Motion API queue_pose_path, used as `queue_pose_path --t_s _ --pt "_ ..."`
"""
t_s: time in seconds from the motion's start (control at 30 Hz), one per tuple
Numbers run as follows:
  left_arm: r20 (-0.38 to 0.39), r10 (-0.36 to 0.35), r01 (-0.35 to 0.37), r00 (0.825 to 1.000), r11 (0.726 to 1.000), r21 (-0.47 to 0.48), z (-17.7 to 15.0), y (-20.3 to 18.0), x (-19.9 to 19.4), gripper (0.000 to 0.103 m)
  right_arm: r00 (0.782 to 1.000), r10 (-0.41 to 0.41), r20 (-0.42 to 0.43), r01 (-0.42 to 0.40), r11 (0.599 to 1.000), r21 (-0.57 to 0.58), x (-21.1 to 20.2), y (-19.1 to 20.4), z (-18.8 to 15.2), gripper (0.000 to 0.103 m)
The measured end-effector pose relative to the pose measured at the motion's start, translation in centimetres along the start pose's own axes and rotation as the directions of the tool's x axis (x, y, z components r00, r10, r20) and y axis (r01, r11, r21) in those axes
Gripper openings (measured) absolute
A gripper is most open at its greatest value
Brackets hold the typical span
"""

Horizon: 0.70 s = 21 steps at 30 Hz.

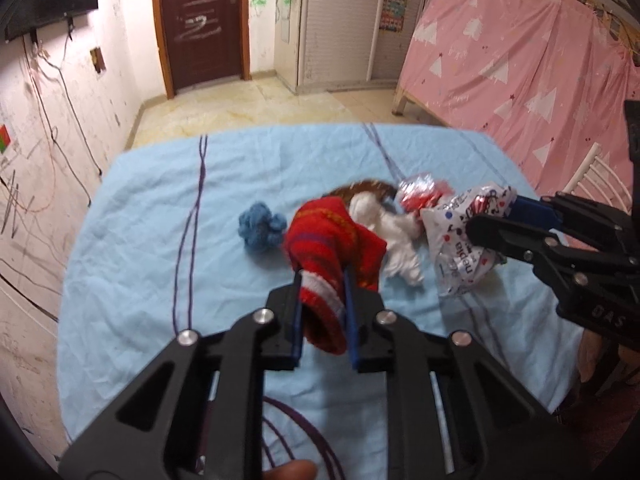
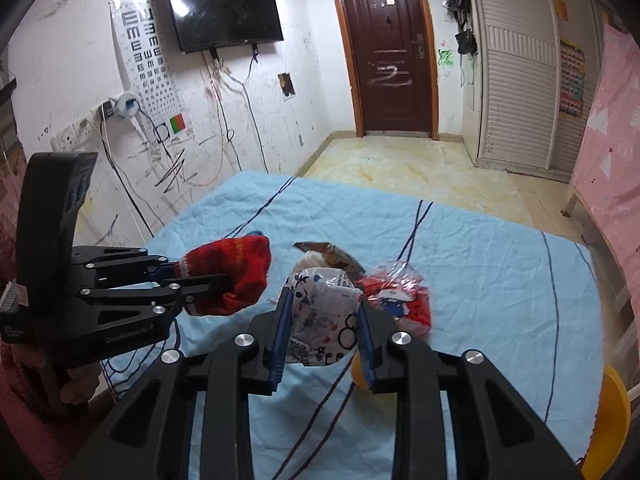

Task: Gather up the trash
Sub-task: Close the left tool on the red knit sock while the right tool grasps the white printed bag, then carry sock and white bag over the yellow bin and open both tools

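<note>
Trash is gathered near the middle of a surface (image 1: 140,208) draped in a light blue cloth (image 2: 500,280) with thin dark lines. A red sock (image 1: 332,236) with a white-striped cuff is clamped at the cuff between the blue pads of the left tongs (image 1: 323,304), and its body is lifted off the cloth. A crumpled white plastic bag (image 2: 324,312) printed with coloured dots and letters is clamped between the pads of the right tongs (image 2: 325,328), which are closed on its sides. In the left wrist view, a blue ball of yarn (image 1: 262,230) lies on the cloth just left of the sock. Behind the sock, a white crumpled tissue (image 1: 394,232) is seen, and beyond it the edge of a brown wrapper (image 1: 368,188). A red and clear wrapper (image 2: 400,300) lies just right of the bag in the right wrist view, touching it. A dark red door (image 2: 388,48) is seen at the far end of the room, and a television (image 2: 224,8) is mounted on the left wall.
</note>
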<state>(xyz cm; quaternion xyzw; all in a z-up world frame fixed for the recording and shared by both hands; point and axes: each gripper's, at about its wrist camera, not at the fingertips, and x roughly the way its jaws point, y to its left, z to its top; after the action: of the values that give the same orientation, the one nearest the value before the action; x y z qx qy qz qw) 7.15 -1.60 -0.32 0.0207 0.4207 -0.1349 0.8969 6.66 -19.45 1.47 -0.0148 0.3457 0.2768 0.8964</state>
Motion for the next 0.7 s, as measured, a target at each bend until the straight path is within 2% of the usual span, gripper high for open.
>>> queue_pose_path --t_s 0.33,0.47,0.7 --pt "0.058 -0.028 0.023 0.998 0.997 0.076 2.4 -4.6 -1.6 0.015 0.990 -0.068 0.123 0.054 0.993 0.108 -4.6 -4.0 -0.5 0.023" --pt "0.072 -0.046 0.037 0.996 0.992 0.122 3.2 -7.0 -1.7 0.015 0.972 -0.142 0.185 0.111 0.979 0.171 -6.9 -6.3 -1.5 0.023" --pt "0.077 -0.096 0.080 0.992 0.979 0.190 3.8 -11.2 -1.6 0.015 0.939 -0.244 0.240 0.180 0.948 0.262 -10.3 -9.7 -3.6 0.023"
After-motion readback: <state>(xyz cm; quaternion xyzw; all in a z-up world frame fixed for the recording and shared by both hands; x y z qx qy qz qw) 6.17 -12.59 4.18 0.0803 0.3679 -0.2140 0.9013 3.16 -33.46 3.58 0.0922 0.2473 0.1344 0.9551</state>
